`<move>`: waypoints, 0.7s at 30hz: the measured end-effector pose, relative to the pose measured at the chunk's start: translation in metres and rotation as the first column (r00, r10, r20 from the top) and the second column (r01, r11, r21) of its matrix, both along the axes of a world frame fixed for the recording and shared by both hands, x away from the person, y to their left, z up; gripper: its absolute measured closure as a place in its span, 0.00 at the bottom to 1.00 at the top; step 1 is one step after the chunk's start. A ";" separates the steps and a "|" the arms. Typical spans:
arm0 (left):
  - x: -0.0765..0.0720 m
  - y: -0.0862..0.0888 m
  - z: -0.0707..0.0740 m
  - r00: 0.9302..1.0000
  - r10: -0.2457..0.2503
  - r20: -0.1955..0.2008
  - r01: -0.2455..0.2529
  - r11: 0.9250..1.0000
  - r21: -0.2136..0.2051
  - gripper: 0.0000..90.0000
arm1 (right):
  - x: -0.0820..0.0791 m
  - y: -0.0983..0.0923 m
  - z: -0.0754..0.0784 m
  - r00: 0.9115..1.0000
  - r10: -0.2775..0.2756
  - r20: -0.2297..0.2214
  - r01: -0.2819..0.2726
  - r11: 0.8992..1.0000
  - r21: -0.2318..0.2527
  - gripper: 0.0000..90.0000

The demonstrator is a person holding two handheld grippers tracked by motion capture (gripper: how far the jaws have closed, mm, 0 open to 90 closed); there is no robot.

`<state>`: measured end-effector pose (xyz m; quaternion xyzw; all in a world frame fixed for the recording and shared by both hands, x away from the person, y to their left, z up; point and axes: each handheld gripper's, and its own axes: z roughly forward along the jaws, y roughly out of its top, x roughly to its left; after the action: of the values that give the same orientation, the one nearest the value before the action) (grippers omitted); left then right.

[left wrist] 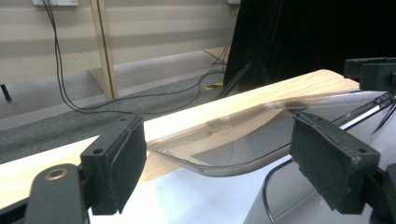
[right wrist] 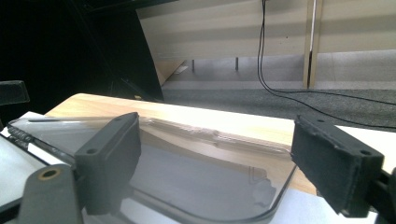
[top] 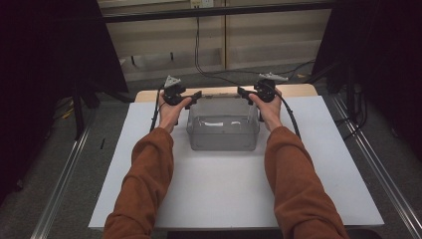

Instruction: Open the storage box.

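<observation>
So: clear plastic box sits on the white board, toward its far edge, between the two hands. Rectangular, rounded corners, see-through walls with a greyish tint. Nothing visible inside it; bottom reads bare through the walls. Its rim is a thin clear lip with a rounded corner, and the light wood tabletop shows just behind it.

Left gripper is at the box's far left corner, jaws spread. In the left gripper view the rim corner lies between the two black pads, touching neither that I can see. Not clamped.

Right gripper is at the far right corner, jaws also apart. In the right gripper view the rim runs between the pads, with a gap on the right side; left pad contact I can't tell. No grip.

Orange sleeves come in from the near edge, one either side of the box.
</observation>
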<state>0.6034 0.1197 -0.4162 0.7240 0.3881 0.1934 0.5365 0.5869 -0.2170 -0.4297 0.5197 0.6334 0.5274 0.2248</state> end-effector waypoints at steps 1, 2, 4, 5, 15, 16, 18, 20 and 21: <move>-0.001 0.000 0.000 1.000 0.004 0.000 -0.004 1.000 -0.006 0.20 | -0.001 0.000 0.000 1.000 0.004 0.001 -0.004 1.000 0.001 0.16; -0.002 0.001 -0.001 1.000 0.009 -0.001 -0.009 1.000 -0.008 0.19 | -0.002 0.000 0.001 1.000 0.008 0.001 -0.008 1.000 -0.005 0.16; -0.003 0.002 -0.002 1.000 0.004 0.000 -0.004 1.000 -0.009 0.19 | -0.004 0.000 0.004 1.000 0.016 0.009 -0.016 1.000 -0.023 0.15; -0.004 0.002 -0.001 1.000 0.002 -0.005 -0.002 1.000 0.002 0.18 | -0.005 0.001 0.004 1.000 0.020 0.013 -0.020 1.000 -0.022 0.15; -0.015 0.000 0.007 1.000 -0.007 0.008 0.007 1.000 -0.001 0.14 | -0.017 -0.002 0.009 0.999 0.013 0.039 -0.011 0.999 -0.043 0.15; -0.016 -0.001 0.008 1.000 -0.013 0.008 0.013 1.000 0.006 0.13 | -0.019 -0.002 0.009 0.999 0.013 0.043 -0.011 0.999 -0.048 0.15; -0.019 -0.005 0.009 1.000 -0.027 0.013 0.027 0.999 0.017 0.12 | -0.023 -0.002 0.010 0.999 0.012 0.049 -0.010 0.999 -0.051 0.15; -0.023 -0.010 0.012 0.999 -0.034 0.024 0.034 0.999 0.019 0.12 | -0.026 -0.002 0.011 0.998 0.013 0.059 -0.009 0.998 -0.060 0.15; -0.024 -0.011 0.013 0.999 -0.039 0.025 0.038 0.999 0.022 0.12 | -0.028 -0.002 0.013 0.998 0.015 0.067 -0.011 0.998 -0.064 0.15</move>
<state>0.5793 0.1085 -0.4033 0.7346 0.3649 0.1965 0.5372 0.5588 -0.2194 -0.4171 0.4900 0.6453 0.5256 0.2591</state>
